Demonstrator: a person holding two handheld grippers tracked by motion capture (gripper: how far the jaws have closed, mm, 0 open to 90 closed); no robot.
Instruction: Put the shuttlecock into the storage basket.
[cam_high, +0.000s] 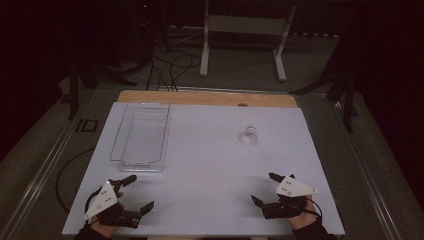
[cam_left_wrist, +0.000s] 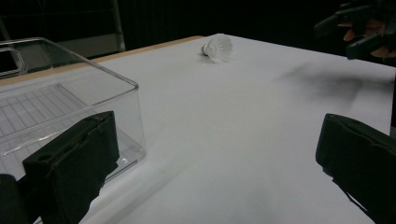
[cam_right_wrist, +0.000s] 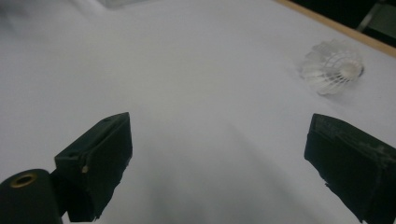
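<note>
A white shuttlecock (cam_high: 248, 135) lies on its side on the white table cover (cam_high: 210, 165), right of centre toward the far edge. A clear plastic box (cam_high: 140, 135) stands empty at the far left. My left gripper (cam_high: 140, 192) rests open near the front left corner, just in front of the box. My right gripper (cam_high: 263, 188) rests open near the front right, well short of the shuttlecock. In the left gripper view the box wall (cam_left_wrist: 107, 98) is beside the left jaw, the shuttlecock (cam_left_wrist: 218, 47) is far off, and the right gripper (cam_left_wrist: 359, 28) shows at top right. The right gripper view has the shuttlecock (cam_right_wrist: 332, 66) ahead to the right.
A wooden table edge (cam_high: 200, 97) runs along the back beyond the cover. Behind the table stand a white frame (cam_high: 245, 35) and dark stands, with cables (cam_high: 170, 70) on the floor. Metal rails flank the table.
</note>
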